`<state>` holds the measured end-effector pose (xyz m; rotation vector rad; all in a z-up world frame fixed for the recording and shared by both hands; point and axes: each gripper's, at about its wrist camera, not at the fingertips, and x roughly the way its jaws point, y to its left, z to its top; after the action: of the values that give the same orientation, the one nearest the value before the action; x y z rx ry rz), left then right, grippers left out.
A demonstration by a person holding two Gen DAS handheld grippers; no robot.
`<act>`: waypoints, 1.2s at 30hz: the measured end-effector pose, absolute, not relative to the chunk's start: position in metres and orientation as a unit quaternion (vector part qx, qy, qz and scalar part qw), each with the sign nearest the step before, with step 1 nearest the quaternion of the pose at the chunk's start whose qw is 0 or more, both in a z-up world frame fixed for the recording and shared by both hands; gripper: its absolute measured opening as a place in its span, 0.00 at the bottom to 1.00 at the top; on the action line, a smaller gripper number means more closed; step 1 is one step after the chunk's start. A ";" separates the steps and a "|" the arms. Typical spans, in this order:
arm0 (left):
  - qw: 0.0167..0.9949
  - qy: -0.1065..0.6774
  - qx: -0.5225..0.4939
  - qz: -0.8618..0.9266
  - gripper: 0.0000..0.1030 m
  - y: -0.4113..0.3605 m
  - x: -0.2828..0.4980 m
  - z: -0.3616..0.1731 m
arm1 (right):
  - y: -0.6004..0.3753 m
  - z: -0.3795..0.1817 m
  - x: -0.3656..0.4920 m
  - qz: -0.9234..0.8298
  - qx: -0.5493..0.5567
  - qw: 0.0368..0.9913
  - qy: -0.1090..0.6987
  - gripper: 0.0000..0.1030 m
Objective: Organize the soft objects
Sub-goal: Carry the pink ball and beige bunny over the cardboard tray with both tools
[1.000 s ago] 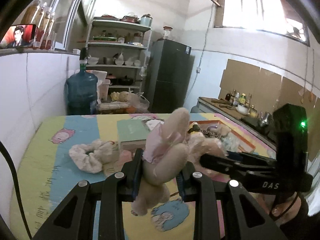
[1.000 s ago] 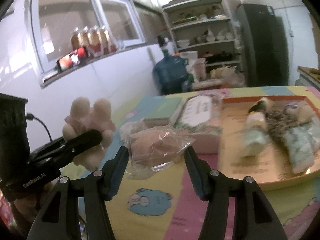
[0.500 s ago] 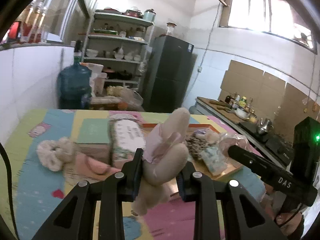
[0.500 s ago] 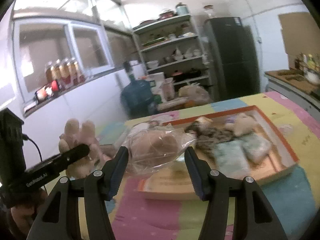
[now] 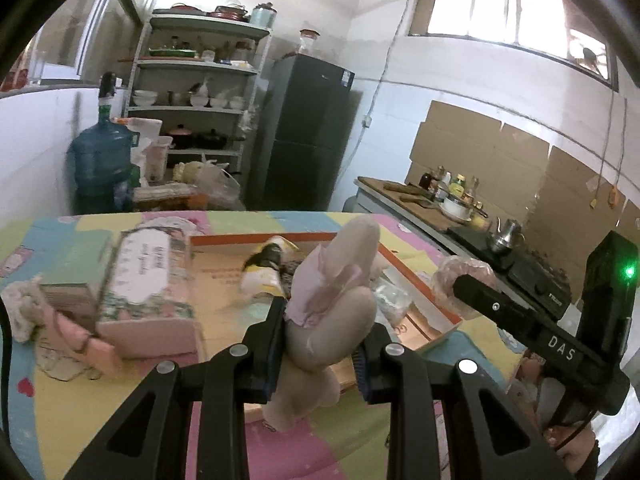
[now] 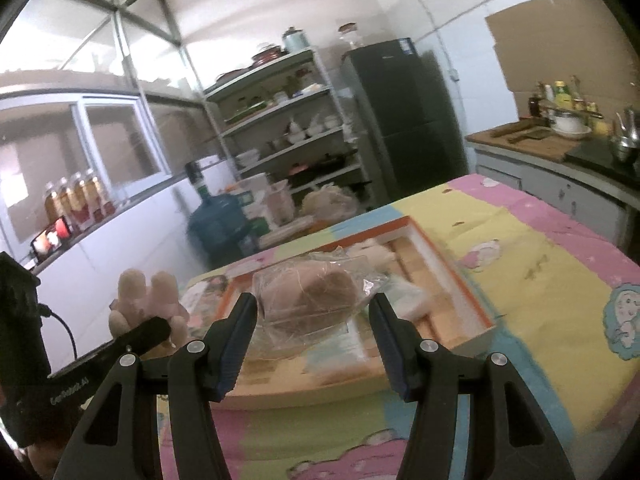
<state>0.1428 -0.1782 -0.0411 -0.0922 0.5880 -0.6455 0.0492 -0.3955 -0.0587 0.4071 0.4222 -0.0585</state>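
My left gripper (image 5: 320, 340) is shut on a beige plush toy in a pink dress (image 5: 336, 304), held upright above the near edge of the orange-rimmed tray (image 5: 416, 276). In the right wrist view that plush toy (image 6: 148, 292) shows at the left. My right gripper (image 6: 312, 320) is shut on a soft brown-and-beige thing in a clear plastic bag (image 6: 312, 296), held over the orange-rimmed tray (image 6: 452, 268). The bagged thing (image 5: 460, 280) also shows at the right in the left wrist view. Several soft items lie in the tray, partly hidden.
A floral tissue box (image 5: 144, 276) and a fluffy scrunchie (image 5: 20, 308) lie left of the tray on the colourful tablecloth (image 6: 540, 264). Behind the table stand a water jug (image 5: 100, 160), shelves (image 5: 196, 92) and a dark fridge (image 5: 308, 132). A kitchen counter (image 5: 420, 204) runs along the right.
Both grippers have moved to the right across the table with their loads. The tray has gone from off to the right to directly below them; the scrunchie has slid to the left edge.
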 end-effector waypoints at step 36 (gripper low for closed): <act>0.897 0.323 0.051 -0.298 0.29 -0.262 0.166 -0.078 | -0.435 -0.103 0.082 -0.048 0.178 0.946 0.265 0.58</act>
<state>0.1659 -0.2621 -0.0783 0.1053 0.6683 -0.6175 0.0818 -0.4347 -0.1034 0.3624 0.5399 -0.0972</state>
